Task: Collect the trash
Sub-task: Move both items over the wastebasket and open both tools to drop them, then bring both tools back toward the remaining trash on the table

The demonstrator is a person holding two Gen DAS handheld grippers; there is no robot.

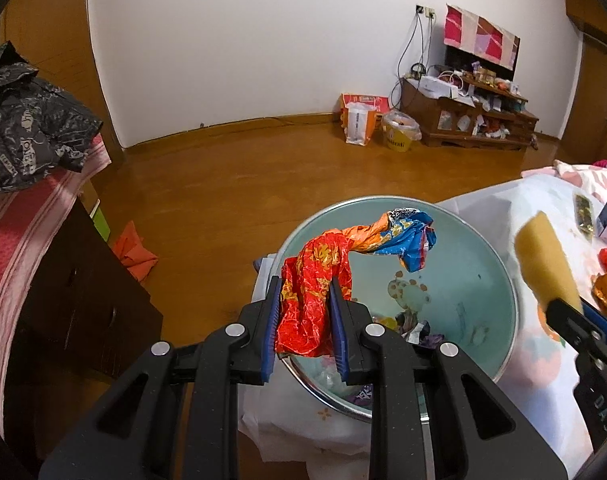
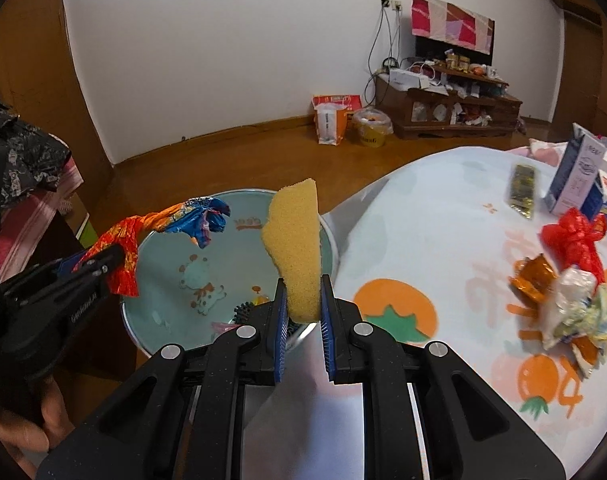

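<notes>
I have a piece of trash in each gripper and both are over or near the pale blue basin [image 1: 499,264], so this is the drop-off step. My left gripper [image 1: 305,308] is narrowed onto a crumpled red, orange and blue wrapper [image 1: 343,256]; the pads pinch its red end and the rest trails forward, hanging above the basin's bowl. My right gripper [image 2: 301,304] is nearly closed on a yellow sponge piece [image 2: 297,248], gripped at its lower end with most of it standing up beyond the fingertips. From the right wrist view the sponge sits about at the basin's near rim, just beside the table's white fruit-print cloth [image 2: 423,240].

The basin already holds a few scraps at its bottom, though they are partly hidden behind my fingers and I can't say what they are.

Next, I judge the left jaws can open where they are, since the wrapper is already above the bowl. The right hand needs to carry the sponge further in over the basin before I let go, or it may fall on the rim or cloth. More trash waits on the table: a red plastic bag [image 2: 575,236], an orange wrapper [image 2: 533,276] and a crumpled pale heap [image 2: 579,312].
</notes>
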